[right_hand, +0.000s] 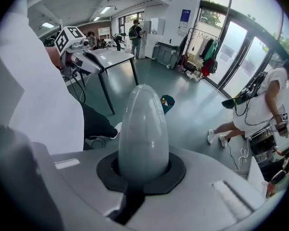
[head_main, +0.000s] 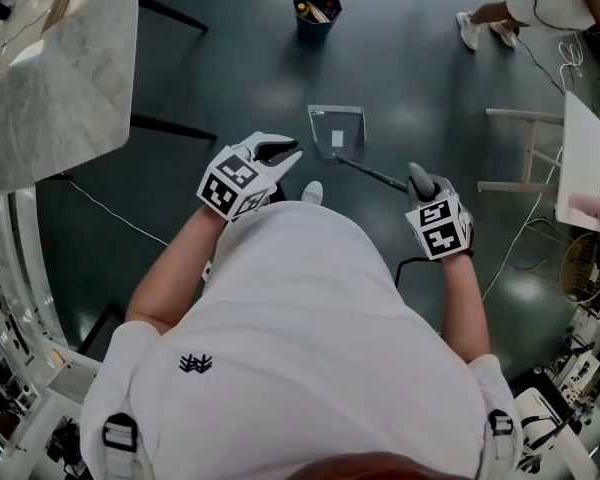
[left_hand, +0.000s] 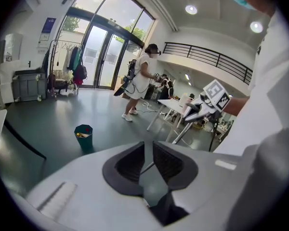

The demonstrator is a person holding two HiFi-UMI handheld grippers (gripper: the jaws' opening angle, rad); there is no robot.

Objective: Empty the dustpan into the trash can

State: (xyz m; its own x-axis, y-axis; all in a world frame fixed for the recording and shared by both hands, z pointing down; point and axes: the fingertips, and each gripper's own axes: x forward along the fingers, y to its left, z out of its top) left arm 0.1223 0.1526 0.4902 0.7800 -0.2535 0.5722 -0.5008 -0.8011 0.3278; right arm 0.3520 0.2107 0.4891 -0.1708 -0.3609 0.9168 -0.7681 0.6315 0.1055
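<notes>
The right gripper [head_main: 420,181] has its jaws clamped on the grey handle [right_hand: 143,134] of the dustpan [head_main: 337,133], whose pan sits low over the floor [head_main: 230,58] ahead of the person. The left gripper [left_hand: 148,160] holds nothing, with only a narrow gap between its jaws. The trash can [head_main: 317,10] stands on the floor well beyond the dustpan.
</notes>
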